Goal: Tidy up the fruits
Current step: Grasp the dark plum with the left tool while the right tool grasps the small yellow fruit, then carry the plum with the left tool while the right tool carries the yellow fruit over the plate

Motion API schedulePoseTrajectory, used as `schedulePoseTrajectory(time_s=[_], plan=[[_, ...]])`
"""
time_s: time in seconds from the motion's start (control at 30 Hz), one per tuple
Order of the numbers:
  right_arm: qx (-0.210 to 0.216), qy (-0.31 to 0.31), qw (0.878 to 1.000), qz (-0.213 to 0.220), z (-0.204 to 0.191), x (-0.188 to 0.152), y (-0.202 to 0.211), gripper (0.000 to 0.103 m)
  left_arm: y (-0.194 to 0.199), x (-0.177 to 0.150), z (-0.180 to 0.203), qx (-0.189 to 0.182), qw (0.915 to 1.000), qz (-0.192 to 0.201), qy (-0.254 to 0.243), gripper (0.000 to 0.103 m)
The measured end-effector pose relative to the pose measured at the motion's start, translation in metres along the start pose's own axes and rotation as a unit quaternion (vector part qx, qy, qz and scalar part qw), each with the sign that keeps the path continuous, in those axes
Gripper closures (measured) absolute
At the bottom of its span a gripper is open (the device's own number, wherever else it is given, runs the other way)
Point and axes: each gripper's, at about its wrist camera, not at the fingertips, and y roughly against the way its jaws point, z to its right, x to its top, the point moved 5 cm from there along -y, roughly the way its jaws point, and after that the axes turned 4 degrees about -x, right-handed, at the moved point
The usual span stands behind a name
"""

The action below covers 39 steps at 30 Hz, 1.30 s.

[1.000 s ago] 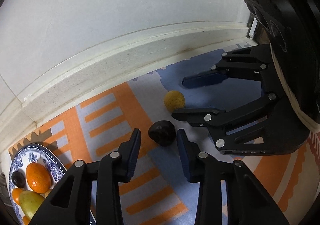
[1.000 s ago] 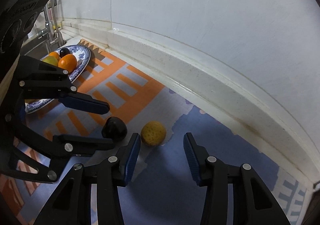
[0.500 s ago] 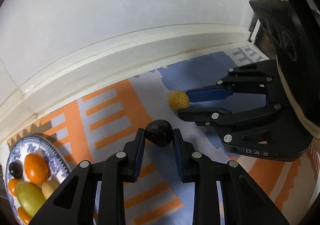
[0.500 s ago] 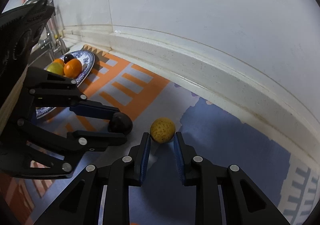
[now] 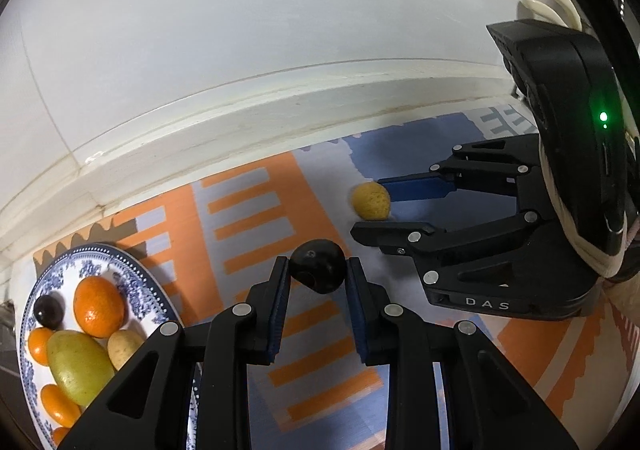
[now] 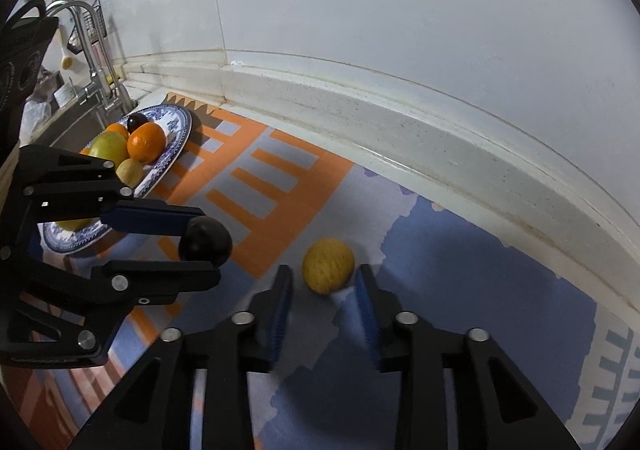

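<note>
My left gripper [image 5: 318, 274] is shut on a dark plum [image 5: 319, 265] and holds it just above the mat; it also shows in the right wrist view [image 6: 205, 235]. My right gripper [image 6: 325, 284] is shut on a yellow round fruit [image 6: 328, 265], also seen in the left wrist view [image 5: 371, 201]. A blue-and-white plate [image 5: 136, 282] at the left holds an orange [image 5: 99, 306], a green-yellow fruit [image 5: 78, 366], a small dark plum and several small fruits. In the right wrist view the plate [image 6: 178, 148] is at the far left.
An orange, blue and grey patterned mat [image 5: 256, 218] covers the counter. A white ledge and wall [image 5: 240, 102] run along the back. A faucet [image 6: 90, 50] and sink lie beyond the plate on the left.
Both grippers closed from open onto their fruits: left on the dark plum, right on the yellow fruit. Both have risen slightly with the fruit.
</note>
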Motion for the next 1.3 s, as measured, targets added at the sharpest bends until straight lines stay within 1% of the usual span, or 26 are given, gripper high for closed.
schedulePoseTrajectory(time_s=[0.13,0.2,0.33,0.6,0.77,0.93,1.13,1.3], plan=[[0.003,-0.01,1.0,0.005,-0.001,0.002,-0.001,0.068,0.006,-0.002,-0.005,0.011,0.9999,0.002,0.009,0.075],[0.001,-0.008,1.0,0.007,-0.003,0.003,0.001,0.075,0.01,-0.003,-0.005,0.015,0.9998,0.006,0.012,0.075],[0.003,-0.016,1.0,0.018,-0.005,0.005,0.01,0.075,0.019,-0.004,-0.006,0.018,0.9996,0.015,0.016,0.075],[0.0,-0.04,0.998,0.051,-0.019,0.007,0.045,0.075,0.057,-0.011,-0.005,0.021,0.9978,0.053,0.034,0.075],[0.004,-0.043,0.997,0.071,-0.037,0.007,0.069,0.075,0.082,-0.02,-0.004,0.033,0.9957,0.077,0.037,0.075],[0.002,-0.045,0.994,0.095,-0.059,0.007,0.095,0.075,0.101,-0.03,-0.004,0.038,0.9935,0.097,0.046,0.075],[0.006,-0.047,0.992,0.119,-0.088,0.01,0.117,0.075,0.132,-0.052,-0.013,0.047,0.9902,0.115,0.064,0.075],[0.015,-0.047,0.99,0.13,-0.115,0.013,0.125,0.075,0.158,-0.073,-0.027,0.065,0.9861,0.13,0.081,0.075]])
